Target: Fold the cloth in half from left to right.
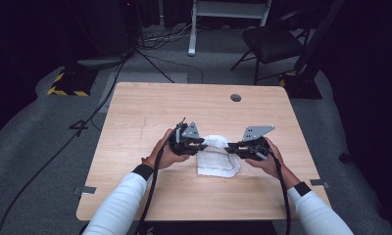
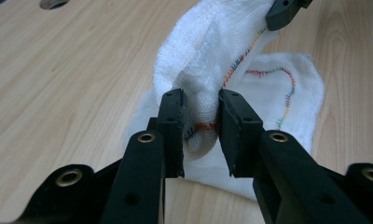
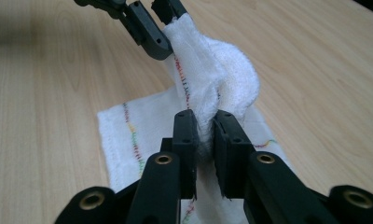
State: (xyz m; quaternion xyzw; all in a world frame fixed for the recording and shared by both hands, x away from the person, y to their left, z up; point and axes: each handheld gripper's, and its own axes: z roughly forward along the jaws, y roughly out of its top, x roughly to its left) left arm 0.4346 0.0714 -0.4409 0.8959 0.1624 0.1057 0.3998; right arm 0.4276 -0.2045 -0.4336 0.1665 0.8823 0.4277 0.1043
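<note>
Jaws of the left gripper (image 2: pixel 201 128) pinched a bunched corner of the white cloth (image 2: pixel 268 93), the pads pressing the fabric from both sides right where its multicoloured stitched hem (image 2: pixel 287 88) crossed between them. On my right gripper (image 3: pixel 204 135) the jaws were likewise clamped on a gathered fold of the same cloth (image 3: pixel 222 84), with the fabric squeezed into the narrow gap. Between the two grips the cloth rose in a soft hump, lifted off the surface (image 1: pixel 150 112), while its lower part lay flat on the wood beneath, hem stitching showing along the edges.

From above, I saw the cloth (image 1: pixel 216 164) near the middle of the surface, slightly toward my side, with the left gripper (image 1: pixel 200 145) on its upper left edge and the right gripper (image 1: pixel 231 147) on its upper right, the two tips near each other. Each hand wrapped its gripper body, white sleeves (image 1: pixel 123 205) coming in from the near edge. A small round grommet hole (image 1: pixel 235 97) sat in the far part of the surface, well apart from the cloth. Beyond it, a dark chair (image 1: pixel 272 44) stood on the grey floor (image 1: pixel 37 147).
</note>
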